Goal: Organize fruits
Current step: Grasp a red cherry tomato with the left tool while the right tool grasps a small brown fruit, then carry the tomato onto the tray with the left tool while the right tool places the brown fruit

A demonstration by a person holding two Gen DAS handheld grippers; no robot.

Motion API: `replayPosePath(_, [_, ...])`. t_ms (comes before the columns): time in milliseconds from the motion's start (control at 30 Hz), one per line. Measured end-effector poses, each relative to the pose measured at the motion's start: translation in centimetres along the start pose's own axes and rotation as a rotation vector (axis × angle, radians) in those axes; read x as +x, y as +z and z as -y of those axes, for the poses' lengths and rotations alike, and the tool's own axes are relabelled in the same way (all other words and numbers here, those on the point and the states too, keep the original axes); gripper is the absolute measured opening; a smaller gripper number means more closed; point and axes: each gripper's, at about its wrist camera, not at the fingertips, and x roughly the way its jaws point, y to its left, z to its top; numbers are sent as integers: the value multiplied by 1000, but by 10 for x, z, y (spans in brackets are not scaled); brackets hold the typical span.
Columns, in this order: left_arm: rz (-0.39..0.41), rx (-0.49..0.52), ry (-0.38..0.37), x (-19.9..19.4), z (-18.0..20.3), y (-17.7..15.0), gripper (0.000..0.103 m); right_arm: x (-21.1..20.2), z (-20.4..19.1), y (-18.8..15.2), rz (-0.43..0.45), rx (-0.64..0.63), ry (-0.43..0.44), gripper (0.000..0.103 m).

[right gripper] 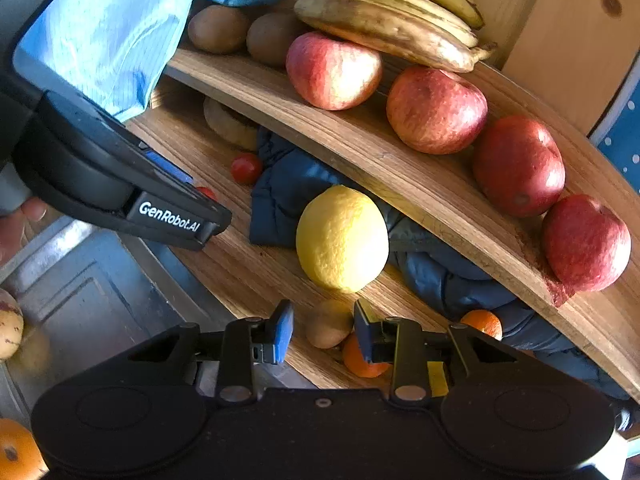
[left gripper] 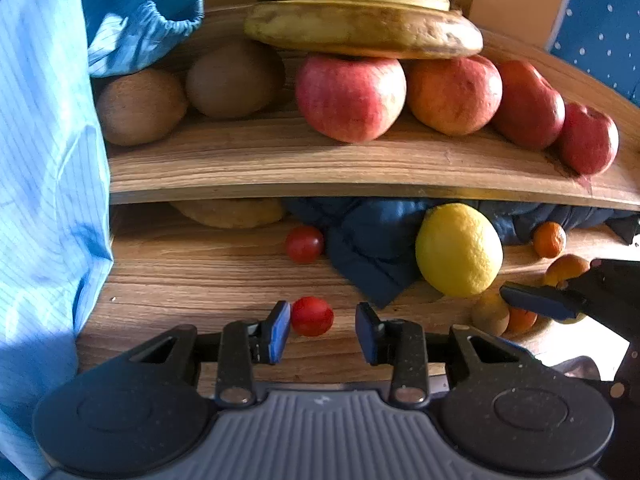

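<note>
On the lower wooden shelf [left gripper: 200, 272] a small red cherry tomato [left gripper: 312, 316] lies between the fingers of my left gripper [left gripper: 323, 312]. Its left pad touches the tomato and the right pad stands clear, so the gripper is open. My right gripper [right gripper: 323, 312] straddles a small brownish fruit [right gripper: 329, 324]. That fruit rests against the right pad, with a gap at the left pad, and this gripper is open too. A mandarin [right gripper: 362, 360] lies just behind it. A big lemon [right gripper: 342, 238] sits ahead, and a second cherry tomato [left gripper: 304, 244] lies further back.
The upper shelf [left gripper: 280, 160] holds several red apples [left gripper: 350, 96], two kiwis [left gripper: 140, 106] and bananas [left gripper: 360, 28]. A dark blue cloth [left gripper: 372, 248] lies on the lower shelf with more mandarins [left gripper: 550, 239]. A light blue sleeve [left gripper: 44, 160] hangs at the left. More fruit [right gripper: 8, 326] lies below.
</note>
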Motion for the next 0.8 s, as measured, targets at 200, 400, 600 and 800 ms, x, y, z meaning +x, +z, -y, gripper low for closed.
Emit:
replayPosePath(200, [-40,-23,5,10,-1,-3,39,3,-3,3,-13,-27,-9,35])
replayPosePath(400, [-30,-27,-5,9,1,-5,30,2,-5,2,-16,-43,-20,34])
replayPosePath(600, [-26,-34,-16,9,6,-5,26,-1,-4,0,-8,-34,-24,28])
replayPosePath(800, [-23,-30,-34,5,7,-8,25,-7,-6,-3,-3,-25,-11,28])
